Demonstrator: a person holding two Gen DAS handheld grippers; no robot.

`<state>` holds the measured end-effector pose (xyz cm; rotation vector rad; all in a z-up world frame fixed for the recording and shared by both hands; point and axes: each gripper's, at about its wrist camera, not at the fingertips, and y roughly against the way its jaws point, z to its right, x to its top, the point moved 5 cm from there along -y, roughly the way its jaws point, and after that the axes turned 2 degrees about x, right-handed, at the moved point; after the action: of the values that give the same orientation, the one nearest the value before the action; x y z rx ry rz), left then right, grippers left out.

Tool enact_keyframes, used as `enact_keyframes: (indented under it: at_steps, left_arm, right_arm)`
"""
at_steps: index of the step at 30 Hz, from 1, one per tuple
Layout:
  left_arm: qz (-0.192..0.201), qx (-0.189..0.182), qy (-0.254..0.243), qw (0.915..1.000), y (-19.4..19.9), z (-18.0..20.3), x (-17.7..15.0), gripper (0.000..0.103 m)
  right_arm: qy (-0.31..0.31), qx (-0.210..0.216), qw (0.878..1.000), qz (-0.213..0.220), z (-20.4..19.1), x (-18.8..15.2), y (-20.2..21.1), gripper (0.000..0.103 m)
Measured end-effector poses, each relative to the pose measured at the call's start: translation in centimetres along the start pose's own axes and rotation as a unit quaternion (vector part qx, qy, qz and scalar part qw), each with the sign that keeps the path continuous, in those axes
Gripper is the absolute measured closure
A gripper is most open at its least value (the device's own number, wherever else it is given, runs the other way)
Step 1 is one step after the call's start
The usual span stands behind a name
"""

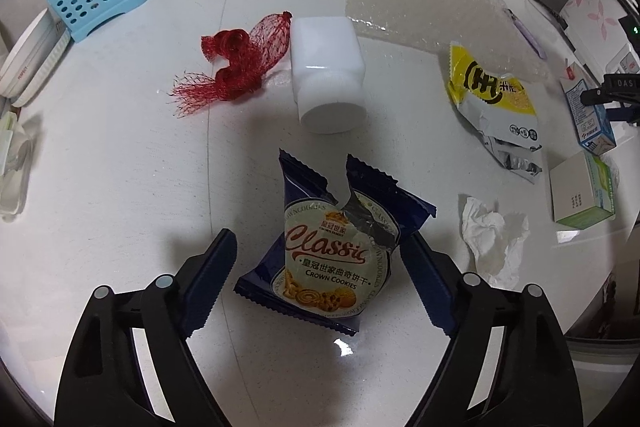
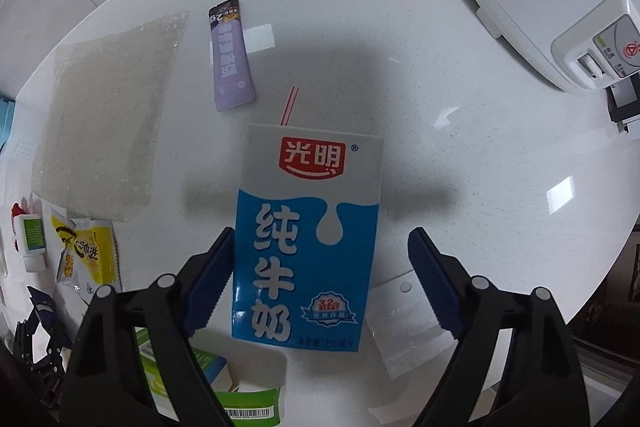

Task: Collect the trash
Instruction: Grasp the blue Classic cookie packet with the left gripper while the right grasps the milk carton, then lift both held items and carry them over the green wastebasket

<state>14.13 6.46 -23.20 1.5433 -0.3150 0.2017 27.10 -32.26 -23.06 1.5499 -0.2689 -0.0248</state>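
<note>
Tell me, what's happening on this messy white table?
A person is clearing trash with a two-finger gripper in each hand. The left gripper straddles a torn blue cookie wrapper, jaws open around it, not yet pressing. The right gripper is open around a blue-and-white milk carton with a straw. Red netting and a yellow wrapper still lie on the table.

We see bright overhead light; the white worktop shows small glare patches and soft tool shadows at centre. Fisheye edges bend strongly, corners black.
</note>
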Motion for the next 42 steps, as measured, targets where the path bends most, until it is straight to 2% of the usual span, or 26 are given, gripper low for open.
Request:
enact_keyframes:
  at_steps: [9,11,17,27,42]
  left_arm:
    - [-0.013,0.013,-0.001,0.9998,-0.5,0.2,0.1,0.043]
    - [-0.016,0.013,0.004,0.9998,-0.4,0.4,0.1,0.049]
    - [-0.021,0.007,0.015,0.9996,0.1,0.6,0.0,0.058]
    - [-0.008,0.022,0.041,0.9989,2.2,1.0,-0.8,0.059]
    - [0.011,0.051,0.103,0.9933,6.3,2.7,-2.8,0.060]
  right_arm:
    - [-0.012,0.011,1.000,-0.018,0.7,0.8,-1.6,0.042]
    - [-0.014,0.011,1.000,-0.019,0.7,0.8,-1.8,0.042]
    - [-0.019,0.020,1.000,-0.016,1.2,0.3,-1.4,0.043]
    - [-0.001,0.034,0.999,0.011,1.4,-1.9,1.5,0.043]
    - [0.061,0.063,0.995,0.038,1.4,-4.1,4.6,0.043]
